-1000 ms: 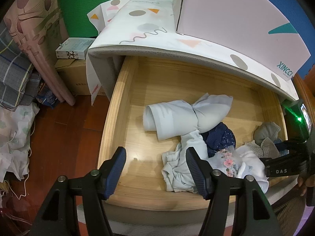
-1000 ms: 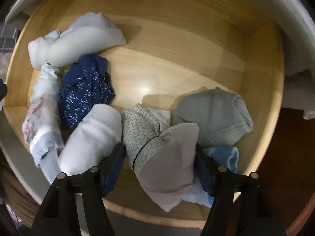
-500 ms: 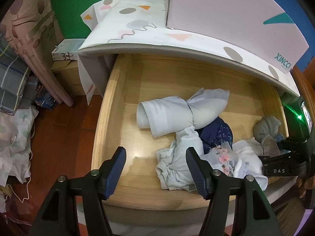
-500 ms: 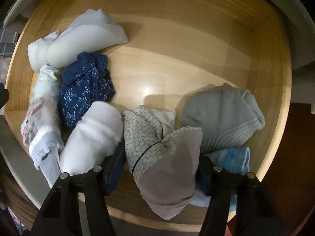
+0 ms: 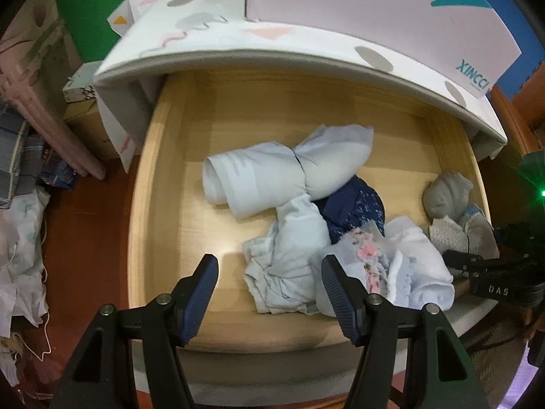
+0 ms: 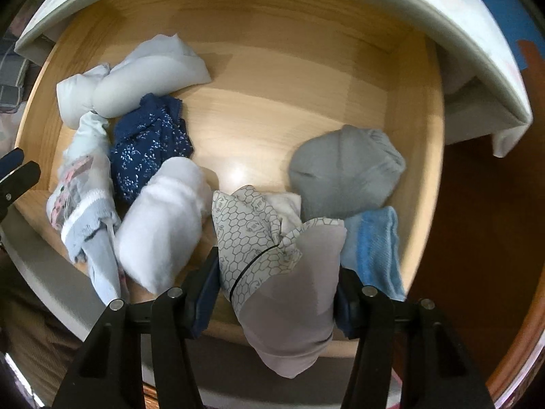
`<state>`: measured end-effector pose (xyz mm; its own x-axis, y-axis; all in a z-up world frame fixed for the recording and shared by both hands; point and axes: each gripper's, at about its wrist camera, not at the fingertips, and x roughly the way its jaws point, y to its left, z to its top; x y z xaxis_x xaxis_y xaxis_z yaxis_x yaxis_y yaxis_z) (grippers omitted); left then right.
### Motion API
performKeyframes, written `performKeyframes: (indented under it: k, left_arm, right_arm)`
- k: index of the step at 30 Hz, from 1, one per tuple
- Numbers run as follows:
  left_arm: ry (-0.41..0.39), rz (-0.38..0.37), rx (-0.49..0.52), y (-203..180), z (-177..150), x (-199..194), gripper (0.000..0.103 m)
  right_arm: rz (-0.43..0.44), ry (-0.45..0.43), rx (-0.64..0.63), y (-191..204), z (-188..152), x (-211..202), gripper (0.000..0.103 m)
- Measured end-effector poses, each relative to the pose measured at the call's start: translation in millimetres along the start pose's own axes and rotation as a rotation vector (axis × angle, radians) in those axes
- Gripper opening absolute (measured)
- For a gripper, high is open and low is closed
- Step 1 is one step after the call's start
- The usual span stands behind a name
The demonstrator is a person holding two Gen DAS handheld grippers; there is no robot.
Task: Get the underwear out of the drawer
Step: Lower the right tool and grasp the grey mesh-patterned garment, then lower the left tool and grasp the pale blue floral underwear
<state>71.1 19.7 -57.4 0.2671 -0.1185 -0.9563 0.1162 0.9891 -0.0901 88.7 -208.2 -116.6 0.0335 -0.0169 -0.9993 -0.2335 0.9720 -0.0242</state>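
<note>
In the open wooden drawer [image 6: 422, 109], at 6 o'clock of your right wrist view, your right gripper [image 6: 277, 294] is clamped on the honeycomb-print underwear bundle [image 6: 282, 266], just beside the white roll [image 6: 163, 221] at 9 and grey bundle [image 6: 344, 170] at 1. Your left gripper [image 5: 269, 293] hangs wide, holding nothing, over the drawer's front edge near the pale blue garment [image 5: 289, 255]

The drawer [image 6: 412, 109] is pale wood. In it lie a navy piece [image 6: 150, 146] with white sprigs, a plain grey bundle [image 6: 344, 167], a blue striped sock [image 6: 371, 242] and a white roll [image 6: 163, 221]. The underwear [image 6: 272, 248] is white with a black honeycomb print and a plain mauve end.
</note>
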Motion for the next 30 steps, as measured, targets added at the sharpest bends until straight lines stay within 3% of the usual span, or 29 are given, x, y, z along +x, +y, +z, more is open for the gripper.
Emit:
performKeyframes:
  k: [10,15,23,30]
  left_arm:
    - [0.114,-0.122,-0.055,-16,4,15,0.065]
    - [0.145,-0.122,-0.055,-35,10,23,0.065]
    - [0.198,-0.113,-0.063,-60,10,44,0.065]
    - [0.169,-0.055,0.019,-79,2,51,0.061]
  right_arm:
    - [0.089,-0.032,0.067,-13,-10,0,0.053]
    - [0.1,-0.033,0.059,-35,-6,-5,0.053]
    - [0.118,-0.029,0.072,-36,-5,-6,0.054]
    - [0.126,-0.023,0.073,-37,-4,-5,0.054]
